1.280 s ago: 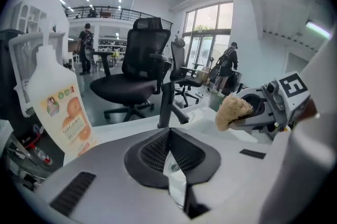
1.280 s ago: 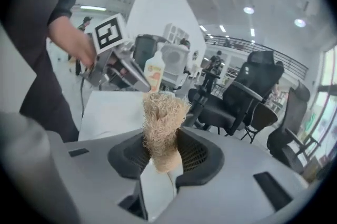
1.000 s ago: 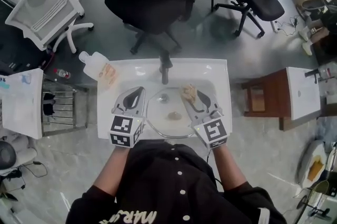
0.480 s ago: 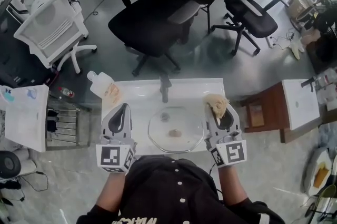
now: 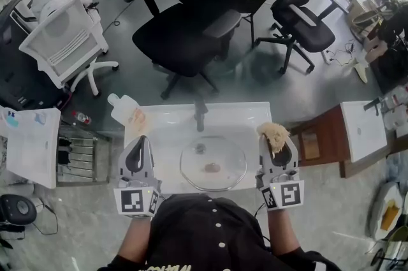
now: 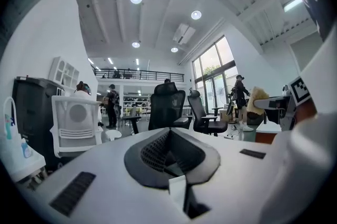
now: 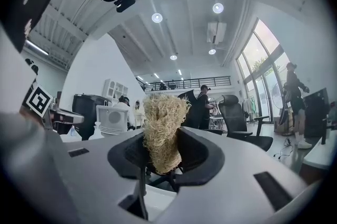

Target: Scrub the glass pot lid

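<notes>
The glass pot lid [image 5: 213, 162] lies flat in the white sink [image 5: 167, 126], its knob at the middle. My left gripper [image 5: 139, 143] is held upright at the sink's left side, shut and empty; in the left gripper view its jaws [image 6: 169, 138] point out at the room. Raised at the sink's right side, my right gripper [image 5: 276, 137] is shut on a tan fibre scrubber [image 5: 273, 133]. The scrubber [image 7: 162, 130] stands up between the jaws in the right gripper view. Both grippers are lifted off the lid.
A black faucet [image 5: 200, 114] stands at the sink's back edge. A soap bottle [image 5: 127, 111] lies at the back left corner. Black office chairs [image 5: 191, 27] stand beyond the sink, a wire rack [image 5: 76, 155] to the left, a brown stand [image 5: 312, 142] to the right.
Both grippers have risen off the lid and moved apart to the sink's sides, tilting upright. The scrubber has come up with the right gripper. The lid stays in the sink.
</notes>
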Demonstrator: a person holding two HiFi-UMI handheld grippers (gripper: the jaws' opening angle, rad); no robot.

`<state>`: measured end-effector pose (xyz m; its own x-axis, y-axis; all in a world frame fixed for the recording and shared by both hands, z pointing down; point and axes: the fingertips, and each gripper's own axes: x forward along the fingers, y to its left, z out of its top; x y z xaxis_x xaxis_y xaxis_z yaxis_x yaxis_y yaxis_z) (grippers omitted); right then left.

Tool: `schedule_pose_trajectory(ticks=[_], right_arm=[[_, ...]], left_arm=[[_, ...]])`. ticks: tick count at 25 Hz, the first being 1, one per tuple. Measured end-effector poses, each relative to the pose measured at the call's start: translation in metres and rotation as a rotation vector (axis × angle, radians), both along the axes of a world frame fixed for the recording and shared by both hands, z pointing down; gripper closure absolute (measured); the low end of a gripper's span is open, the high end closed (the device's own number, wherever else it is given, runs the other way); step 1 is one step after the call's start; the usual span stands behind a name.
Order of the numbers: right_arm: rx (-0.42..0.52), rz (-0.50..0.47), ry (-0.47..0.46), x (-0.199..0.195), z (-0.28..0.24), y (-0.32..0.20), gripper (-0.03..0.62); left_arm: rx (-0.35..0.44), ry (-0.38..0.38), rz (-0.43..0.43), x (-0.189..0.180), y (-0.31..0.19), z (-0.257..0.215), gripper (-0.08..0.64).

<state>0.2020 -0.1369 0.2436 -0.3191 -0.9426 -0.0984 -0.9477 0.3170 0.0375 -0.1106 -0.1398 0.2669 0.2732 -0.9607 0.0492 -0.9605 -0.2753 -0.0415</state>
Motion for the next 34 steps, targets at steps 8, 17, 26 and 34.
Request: schedule_pose_trajectory(ticks=[8, 17, 26, 34], right_arm=[[0.003, -0.004, 0.034, -0.005, -0.003, -0.002, 0.448], [0.007, -0.018, 0.047, -0.01, -0.002, -0.002, 0.448], [0.012, -0.029, 0.064, -0.017, -0.002, -0.001, 0.449], [0.02, -0.034, 0.041, -0.018, -0.008, -0.004, 0.448]], left_arm=[[-0.012, 0.0, 0.004, 0.003, -0.002, 0.0, 0.534], [-0.024, -0.005, 0.009, 0.01, -0.005, 0.002, 0.534], [-0.032, -0.011, 0.015, 0.012, -0.006, 0.006, 0.534], [-0.05, -0.015, 0.015, 0.013, -0.009, 0.008, 0.534]])
